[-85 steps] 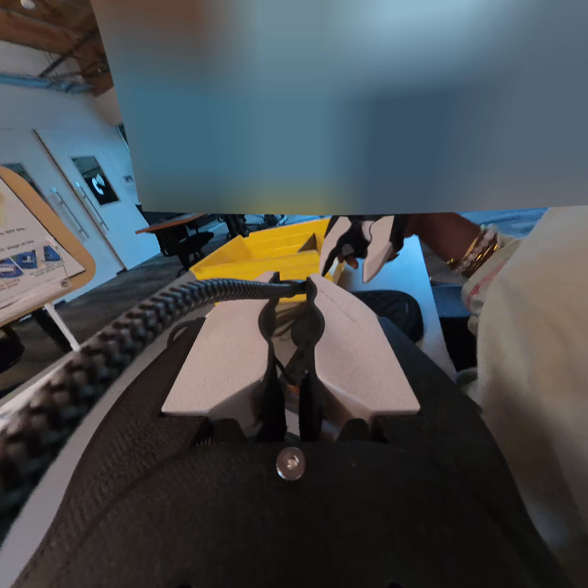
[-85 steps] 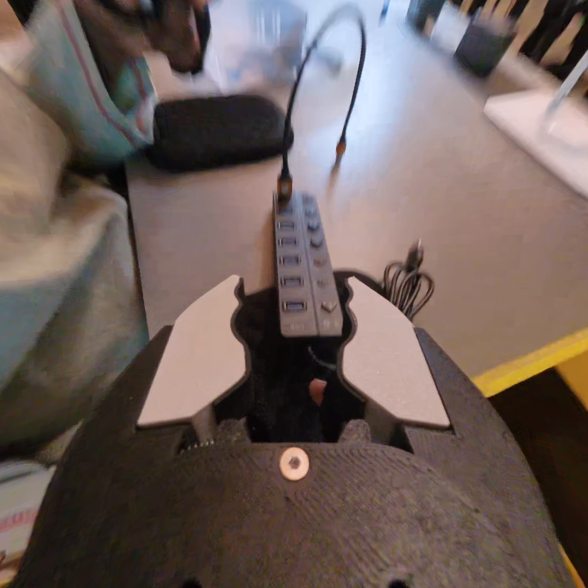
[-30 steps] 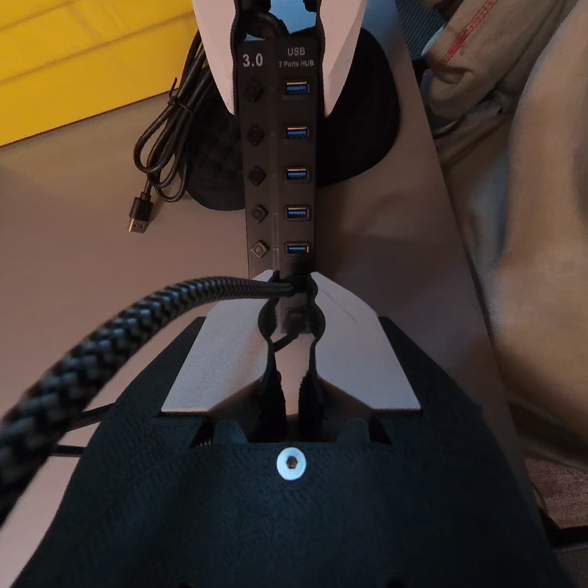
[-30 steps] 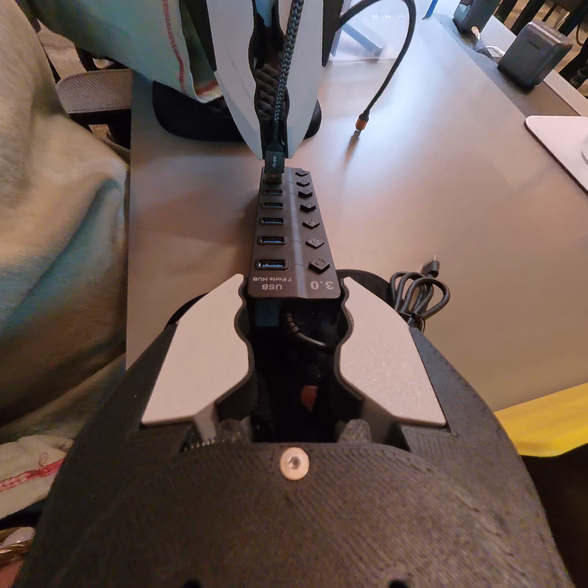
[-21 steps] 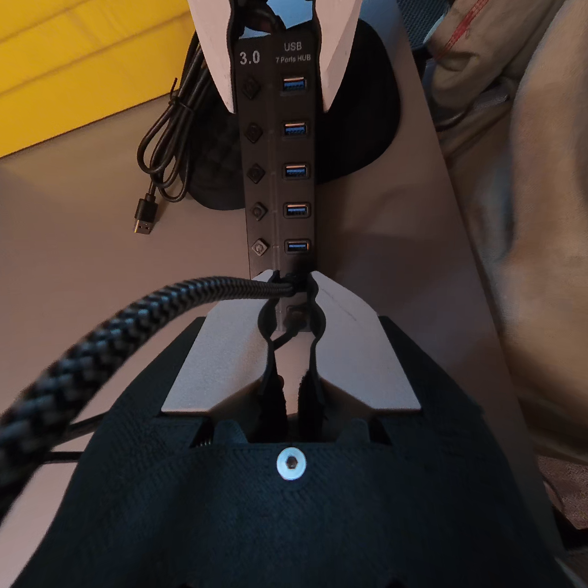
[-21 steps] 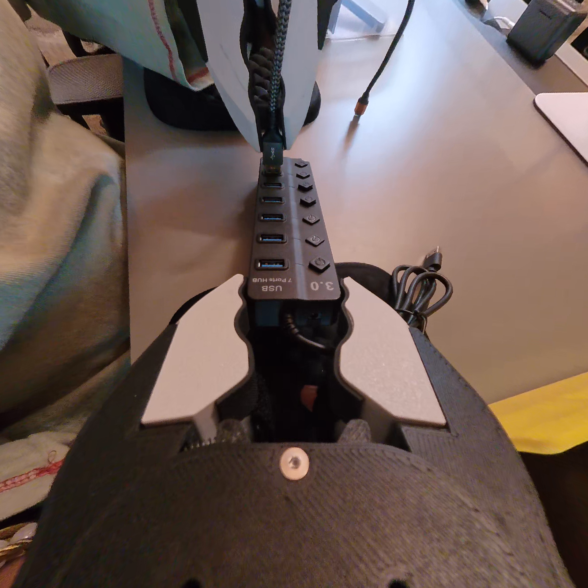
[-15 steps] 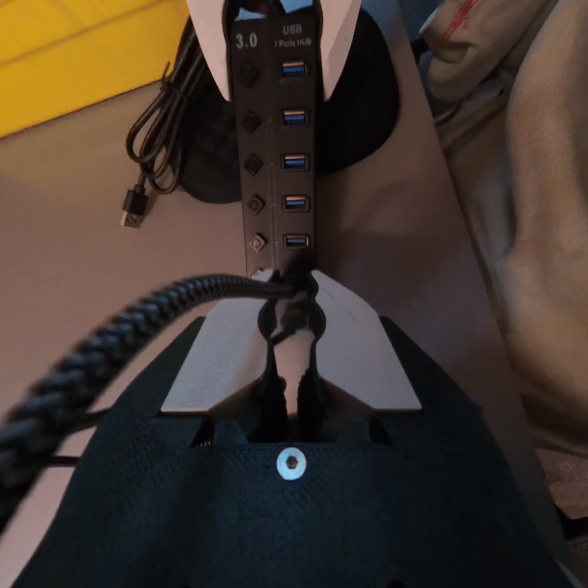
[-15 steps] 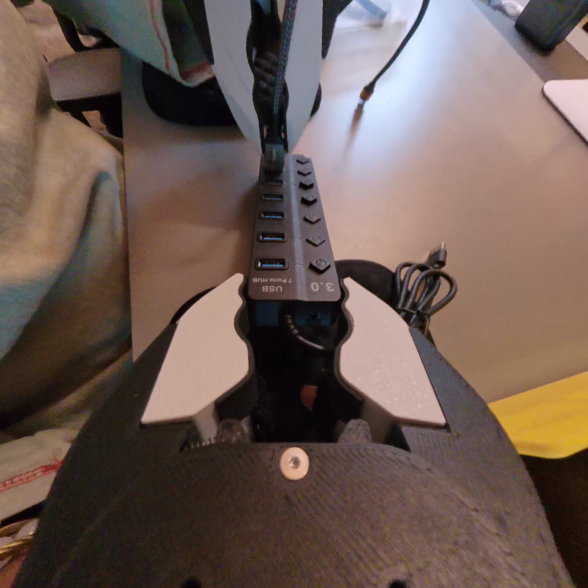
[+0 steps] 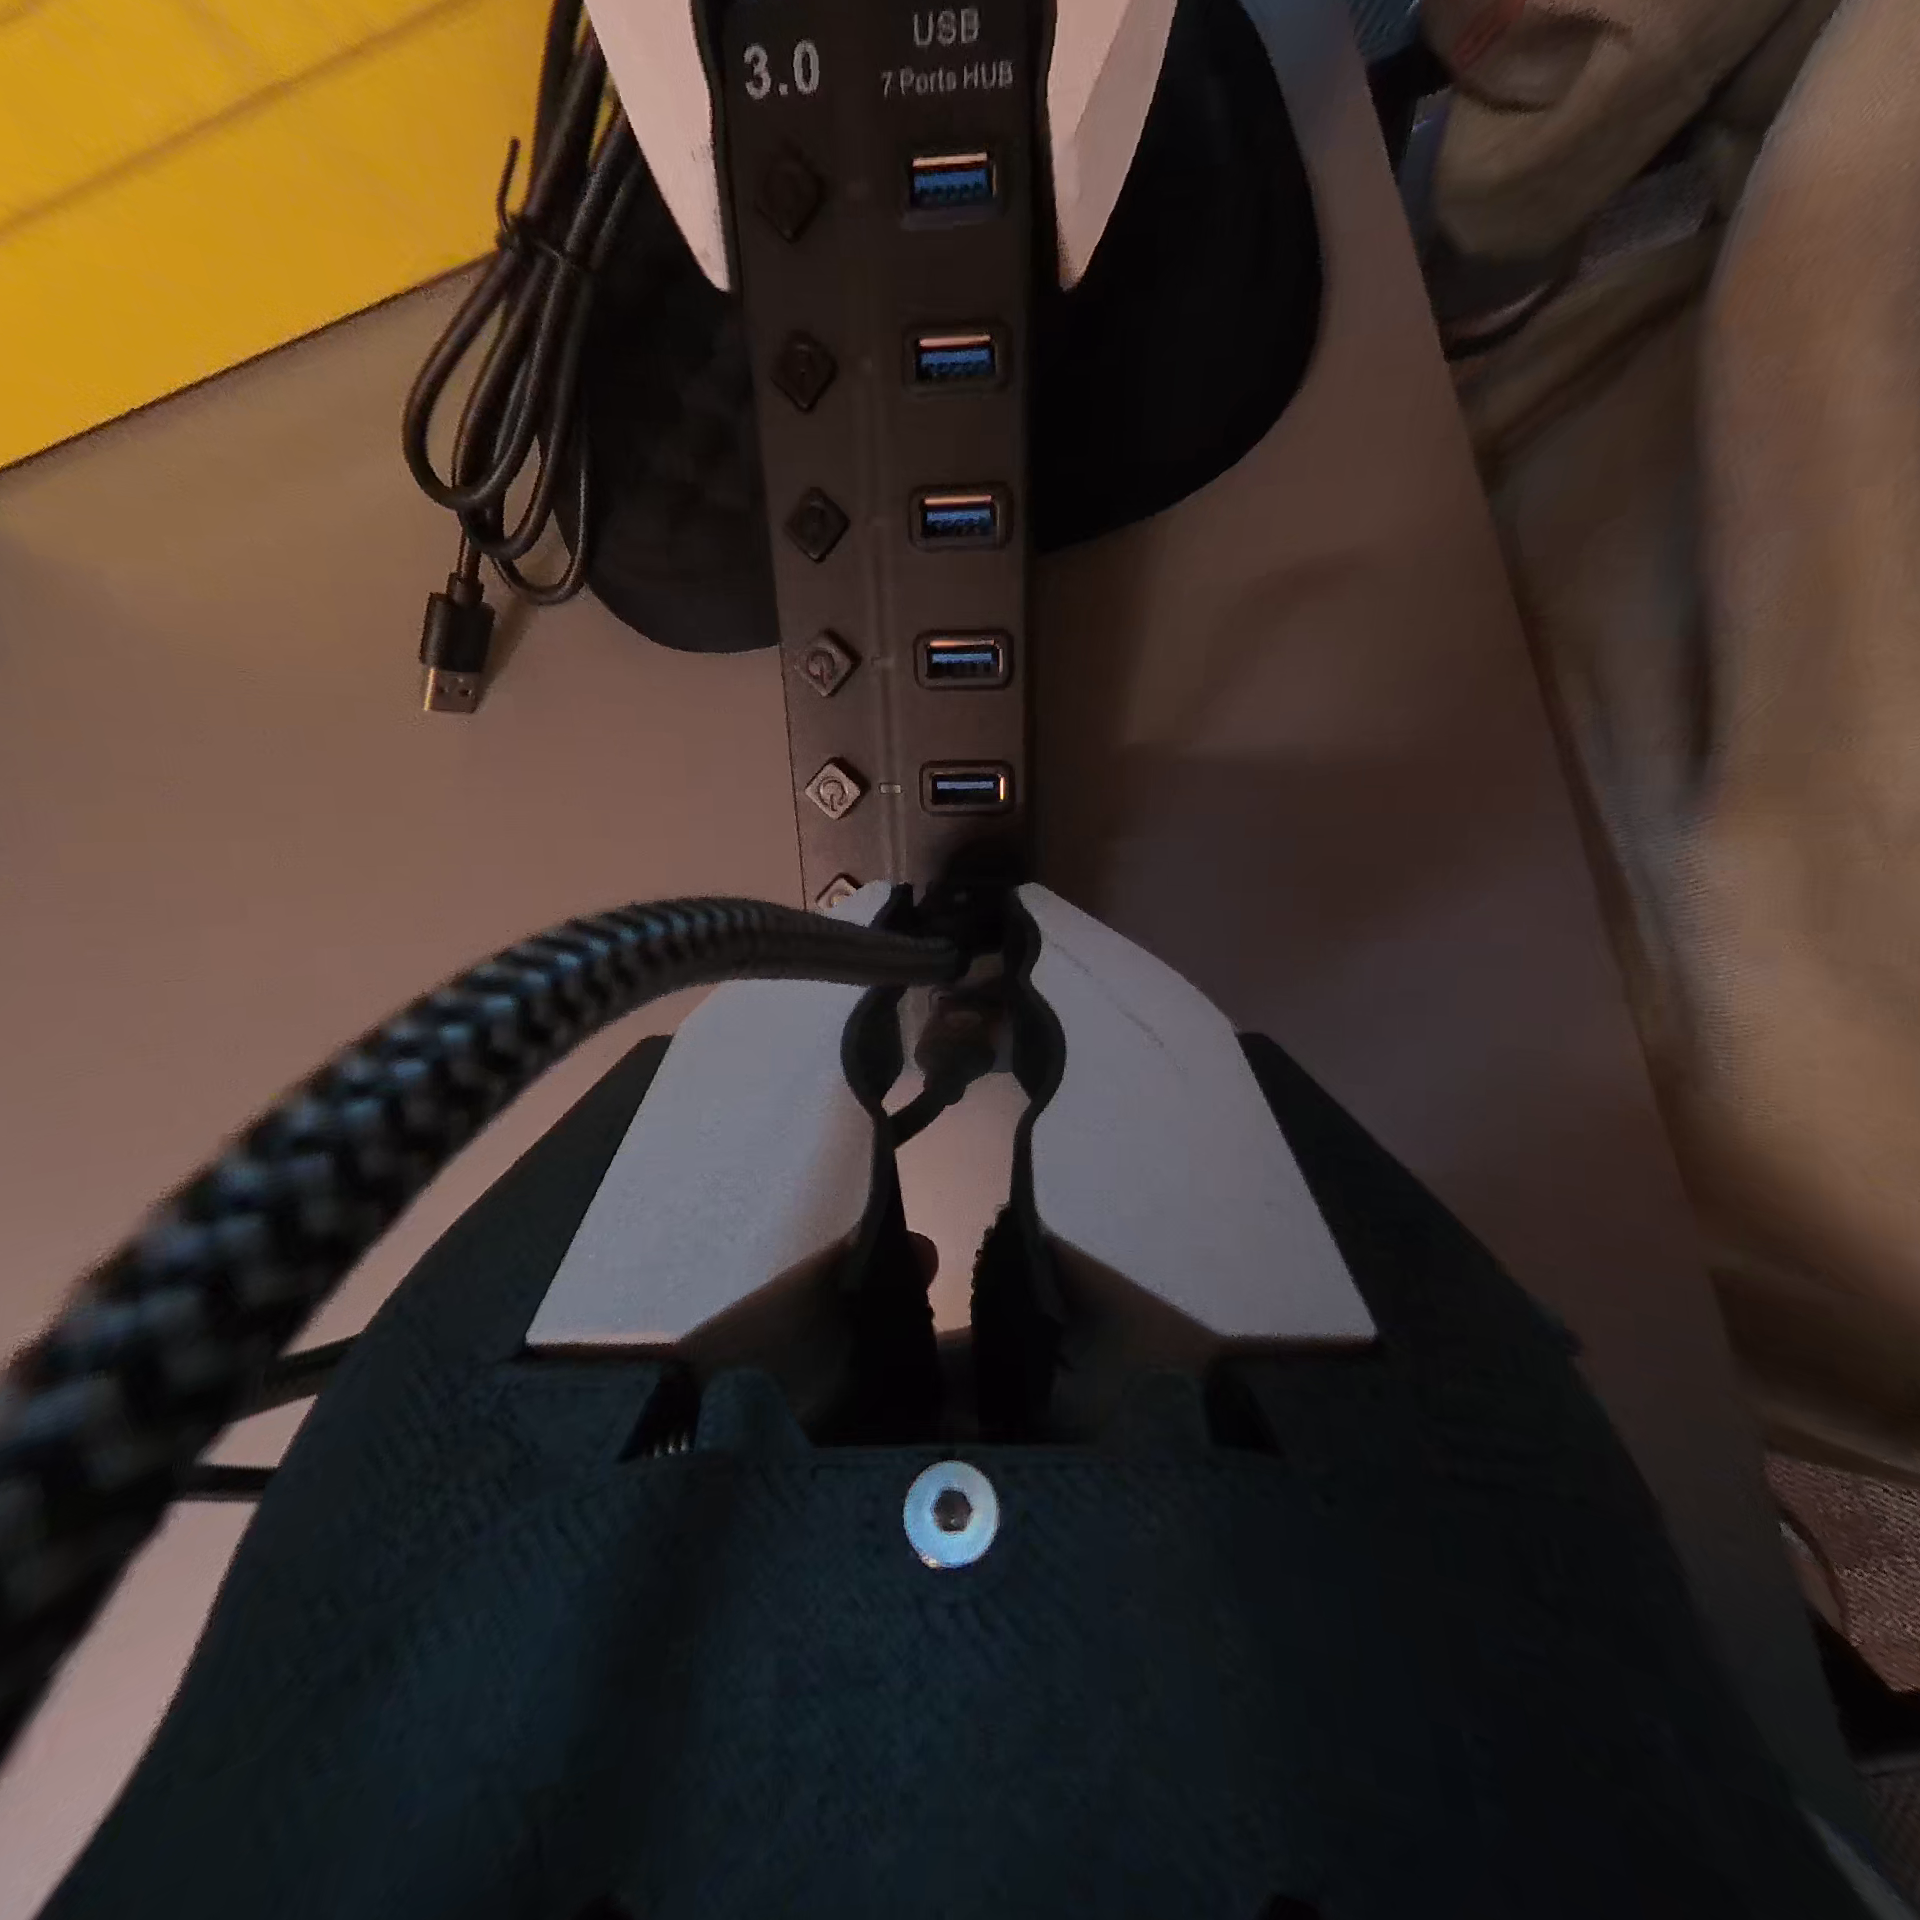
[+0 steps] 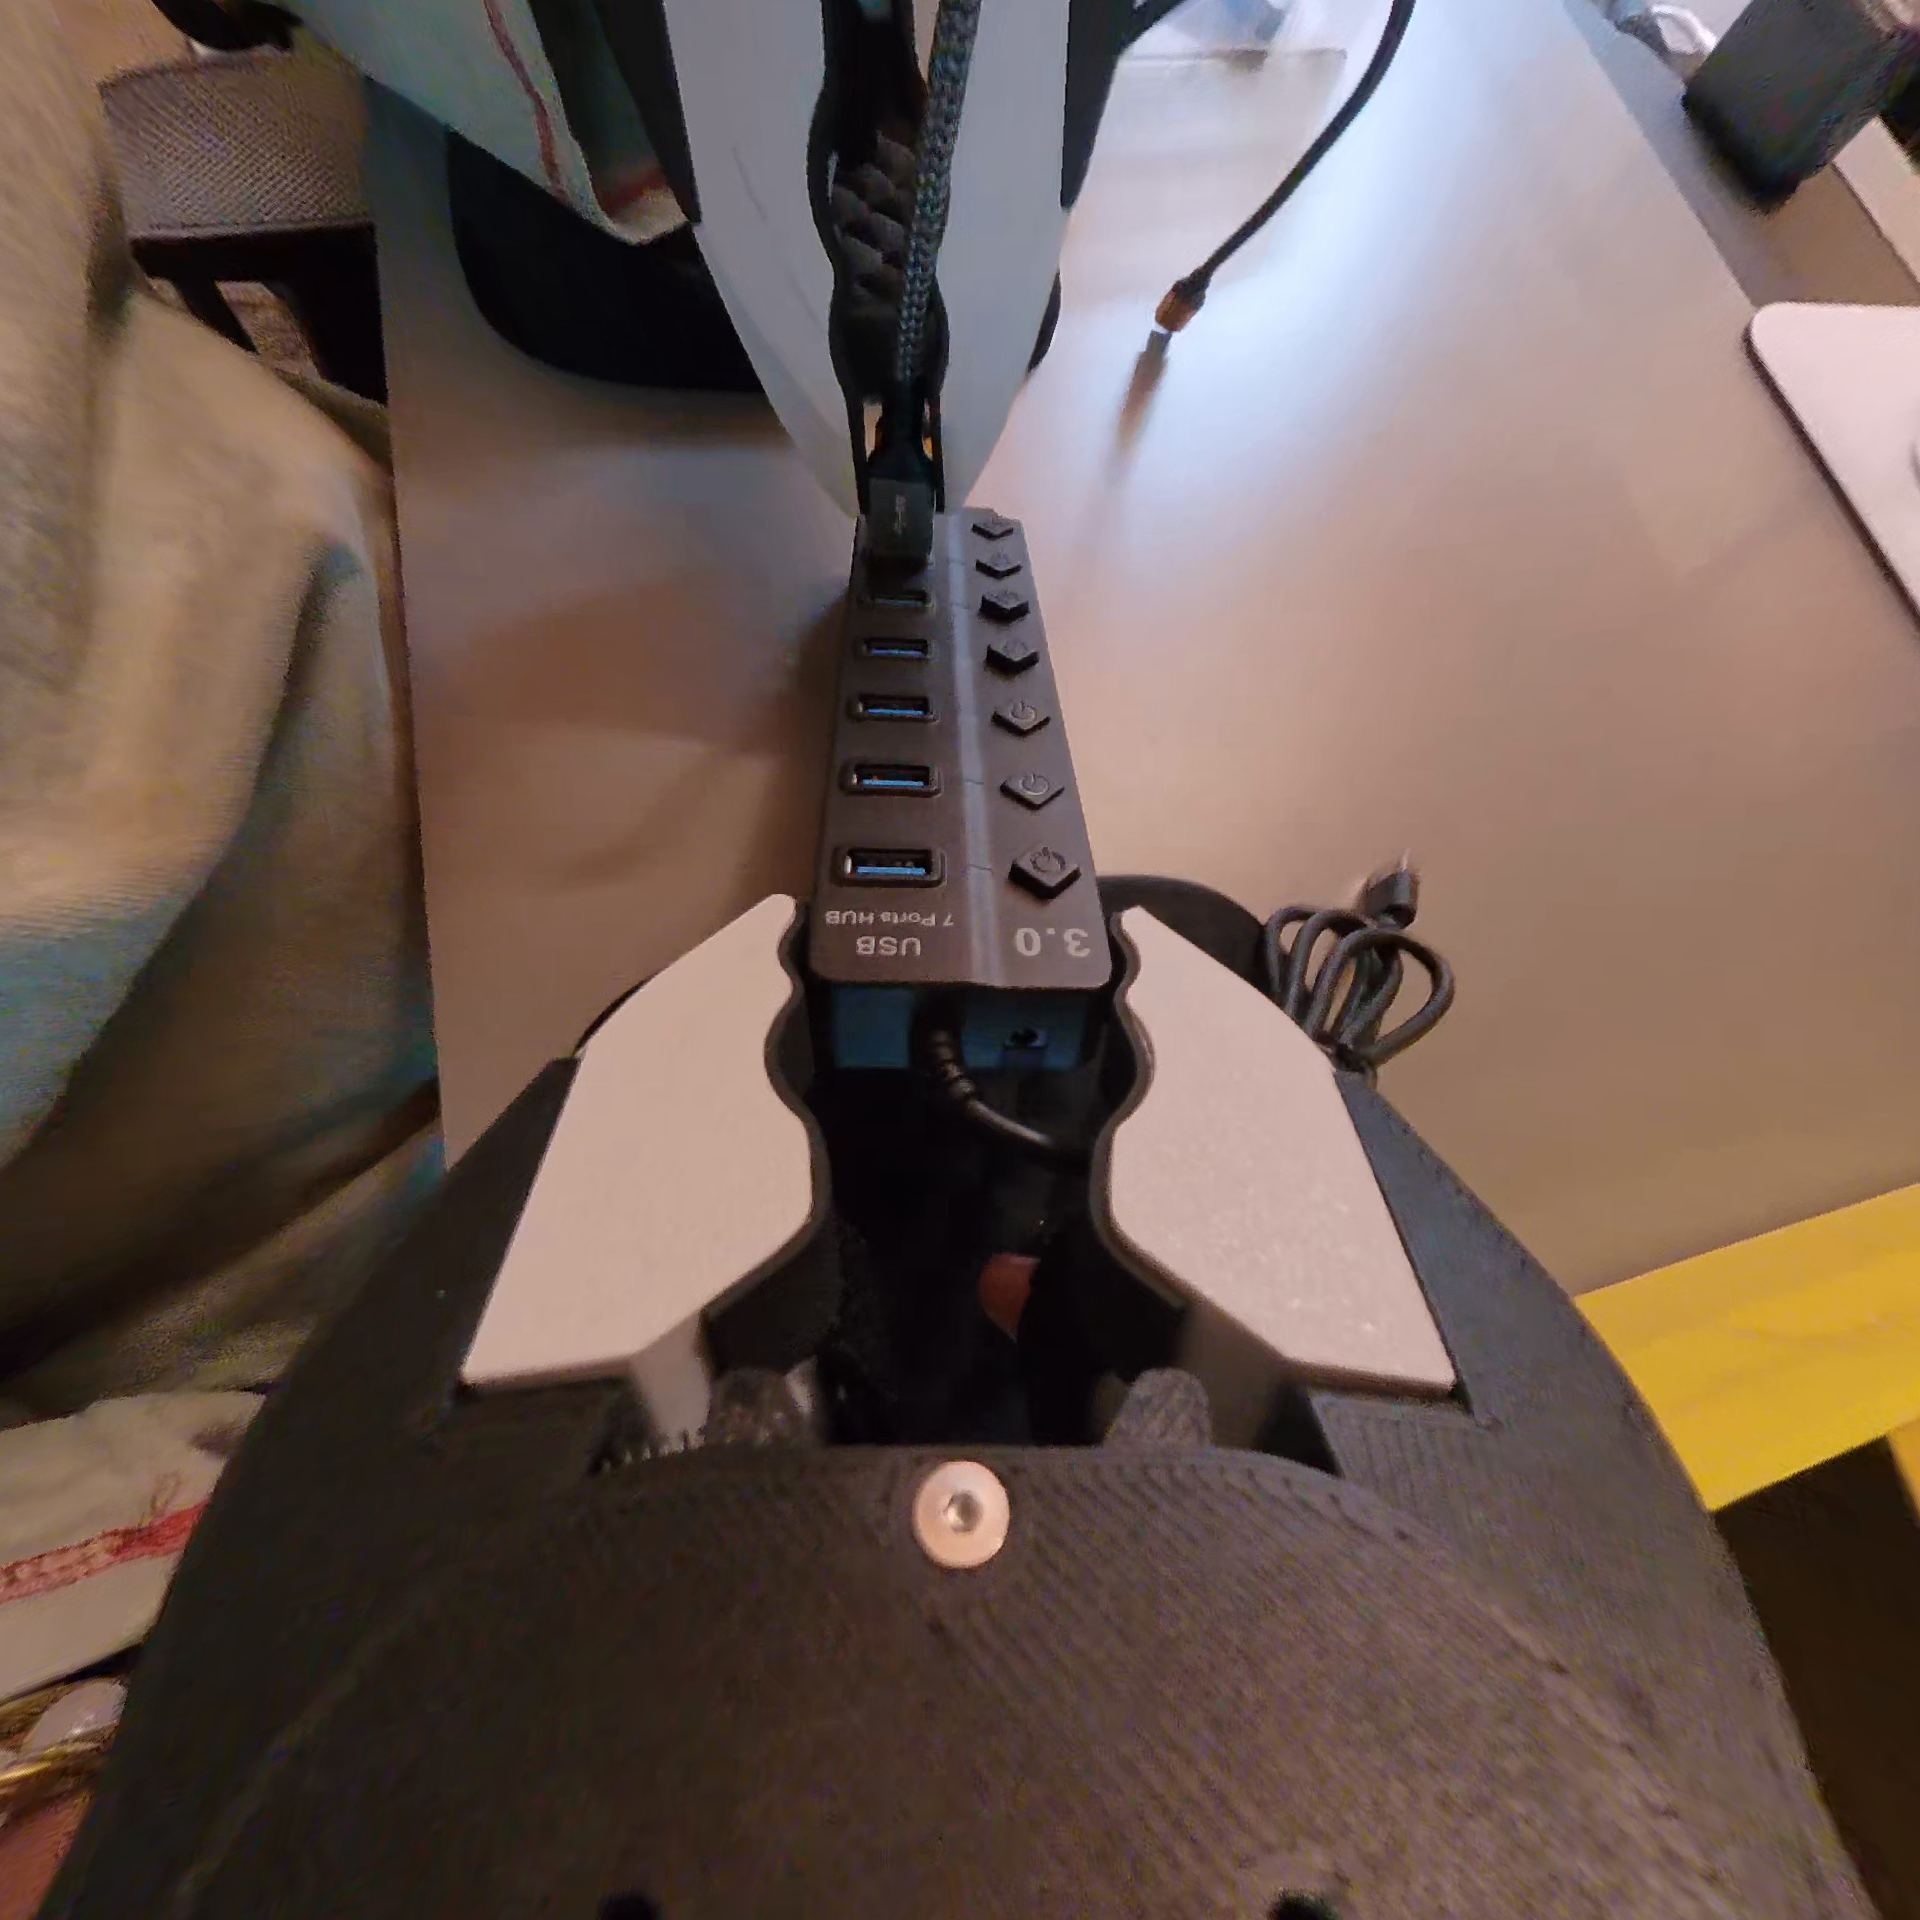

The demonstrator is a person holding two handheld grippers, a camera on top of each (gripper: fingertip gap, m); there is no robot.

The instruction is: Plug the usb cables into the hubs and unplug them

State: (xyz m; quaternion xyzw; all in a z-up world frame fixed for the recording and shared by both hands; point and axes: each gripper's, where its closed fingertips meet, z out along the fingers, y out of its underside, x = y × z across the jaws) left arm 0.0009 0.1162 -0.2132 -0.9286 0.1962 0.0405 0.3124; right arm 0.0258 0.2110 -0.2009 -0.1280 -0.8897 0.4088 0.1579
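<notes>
Since half a second ago my left claw [image 9: 954, 940] has pushed its plug lower onto the hub [image 9: 914, 499], which looms larger in the left wrist view. From this side the hub's long axis runs straight away from me, its printed end farthest off. It is a black bar with a row of blue-tongued ports on the right and diamond buttons on the left. My left claw is clenched on the braided cable [image 9: 436, 1049] right at the plug, over the hub's near end; the cable arcs off to my lower left. My right claw [image 9: 894, 135] grips the far end. A thin black cable [image 9: 499, 343] lies coiled on the table [image 9: 260, 779] beside the hub, with a yellow bin [image 9: 208, 187] beyond.

From the right wrist view, the hub [image 10: 951, 769] points away from me, printed end nearest, lying flat on the table [image 10: 1403, 623]. My right claw [image 10: 956, 966] is clamped across that near end. At the far end my left claw [image 10: 902, 488] holds the plug [image 10: 896, 525] upright at a far port; how deep it sits I cannot tell. The braided cable's orange-tipped other end [image 10: 1179, 301] hangs over the table.
</notes>
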